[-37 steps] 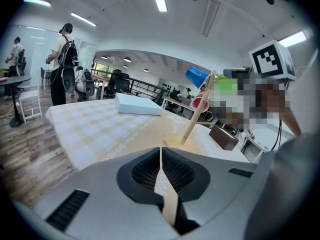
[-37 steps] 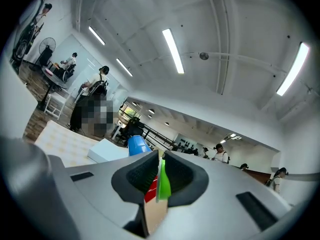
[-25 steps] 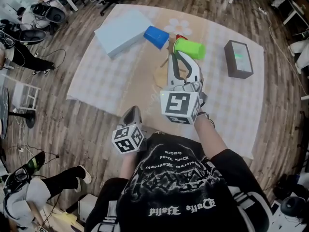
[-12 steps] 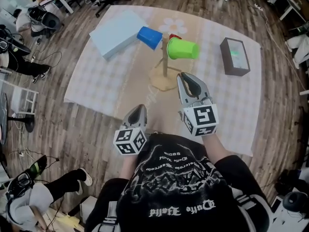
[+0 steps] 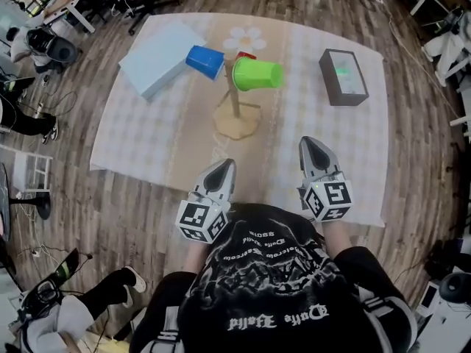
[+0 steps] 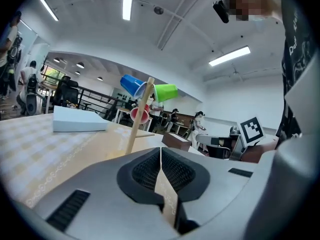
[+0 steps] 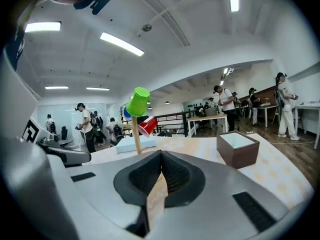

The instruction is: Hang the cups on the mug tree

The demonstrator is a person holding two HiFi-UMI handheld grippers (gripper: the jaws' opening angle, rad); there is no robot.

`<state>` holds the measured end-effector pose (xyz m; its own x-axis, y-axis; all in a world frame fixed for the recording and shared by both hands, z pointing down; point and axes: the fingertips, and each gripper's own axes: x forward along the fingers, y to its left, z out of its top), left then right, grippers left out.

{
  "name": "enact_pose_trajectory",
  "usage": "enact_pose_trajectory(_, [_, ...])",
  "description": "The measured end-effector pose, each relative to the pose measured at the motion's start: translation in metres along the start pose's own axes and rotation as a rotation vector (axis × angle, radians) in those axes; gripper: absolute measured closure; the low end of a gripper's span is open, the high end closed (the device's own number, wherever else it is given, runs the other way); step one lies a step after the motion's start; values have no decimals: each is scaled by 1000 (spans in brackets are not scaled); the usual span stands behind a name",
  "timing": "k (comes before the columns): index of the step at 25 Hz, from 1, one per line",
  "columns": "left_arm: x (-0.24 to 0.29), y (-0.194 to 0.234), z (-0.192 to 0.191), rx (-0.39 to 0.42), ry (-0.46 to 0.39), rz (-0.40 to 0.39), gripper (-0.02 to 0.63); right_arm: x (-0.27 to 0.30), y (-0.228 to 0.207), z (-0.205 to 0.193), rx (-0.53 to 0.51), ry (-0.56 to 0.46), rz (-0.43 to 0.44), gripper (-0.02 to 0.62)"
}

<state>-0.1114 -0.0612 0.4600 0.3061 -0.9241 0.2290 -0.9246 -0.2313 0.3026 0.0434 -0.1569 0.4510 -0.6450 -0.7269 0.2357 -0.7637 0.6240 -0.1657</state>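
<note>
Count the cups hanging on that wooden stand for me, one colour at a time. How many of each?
Blue cup: 1
Green cup: 1
Red cup: 1
Total: 3 cups, all on the mug tree

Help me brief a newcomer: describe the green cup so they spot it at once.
On the pale checked cloth stands a wooden mug tree. Three cups hang from its top; the green cup sticks out toward the dark box, lime beside a blue cup and a red cup.
</note>
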Motion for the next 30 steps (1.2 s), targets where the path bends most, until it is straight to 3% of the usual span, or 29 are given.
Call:
enact_pose_trajectory(5, [9,-8,-6,-11,11,-30,581,-30,-32,-17,52,-11,-104,586])
enact_pose_trajectory(11, [16,-12,-6,-13,0,-27,584,-44,-54,-29,28,18,-197,587])
enact_pose_trajectory(30, [19,-12,-14,19,32,9,586,-31,-44,-37,-99,84,-144,588])
